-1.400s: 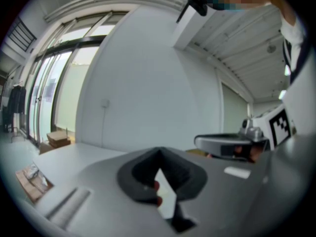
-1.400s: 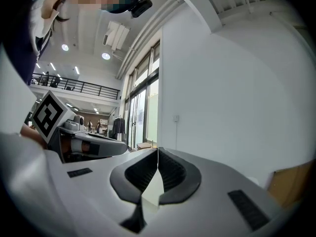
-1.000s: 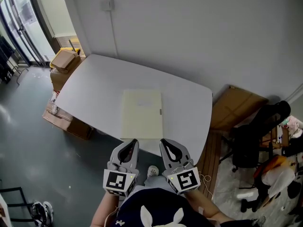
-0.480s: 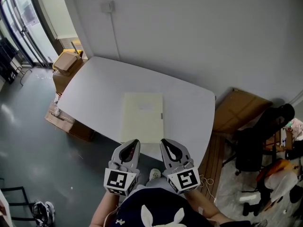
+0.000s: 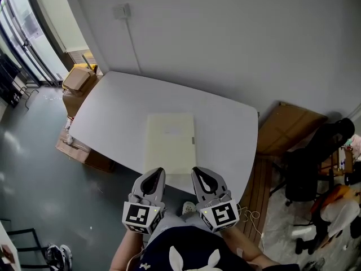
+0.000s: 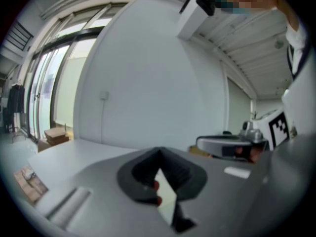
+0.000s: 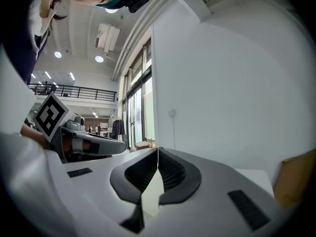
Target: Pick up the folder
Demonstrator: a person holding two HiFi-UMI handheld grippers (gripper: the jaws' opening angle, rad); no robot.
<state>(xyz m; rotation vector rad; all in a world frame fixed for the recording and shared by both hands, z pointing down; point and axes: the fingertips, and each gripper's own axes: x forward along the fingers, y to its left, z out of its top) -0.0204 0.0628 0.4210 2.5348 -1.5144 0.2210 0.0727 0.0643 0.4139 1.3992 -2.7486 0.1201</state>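
A pale cream folder (image 5: 170, 143) lies flat on the white surface (image 5: 113, 112), its long sides running away from the person and its near short edge close to the surface's front edge; a small dark tab (image 5: 193, 140) sits on its right edge. It is the only thing on the surface. The left gripper (image 5: 154, 171) and the right gripper (image 5: 198, 170) are held side by side at that front edge, the folder's near end directly ahead of both. In the head view, whether either touches it cannot be told. In the left gripper view the fingers (image 6: 148, 164) are together at the tips and clamp on nothing, the pale folder showing beyond through the slot below them. The right gripper view shows its fingers (image 7: 170, 174) closed tip to tip in the same way. Around the surface: cardboard boxes (image 5: 79, 81) stand off its far left corner beside glass doors (image 5: 22, 44), and more boxes (image 5: 84, 151) sit on the grey floor under its left edge. A flat cardboard sheet (image 5: 290, 129) leans at the right against the wall, with a black office chair (image 5: 316, 162) just beyond it. A wall socket (image 5: 120, 10) with a cable (image 5: 132, 47) hanging down is behind the surface, well apart from the folder
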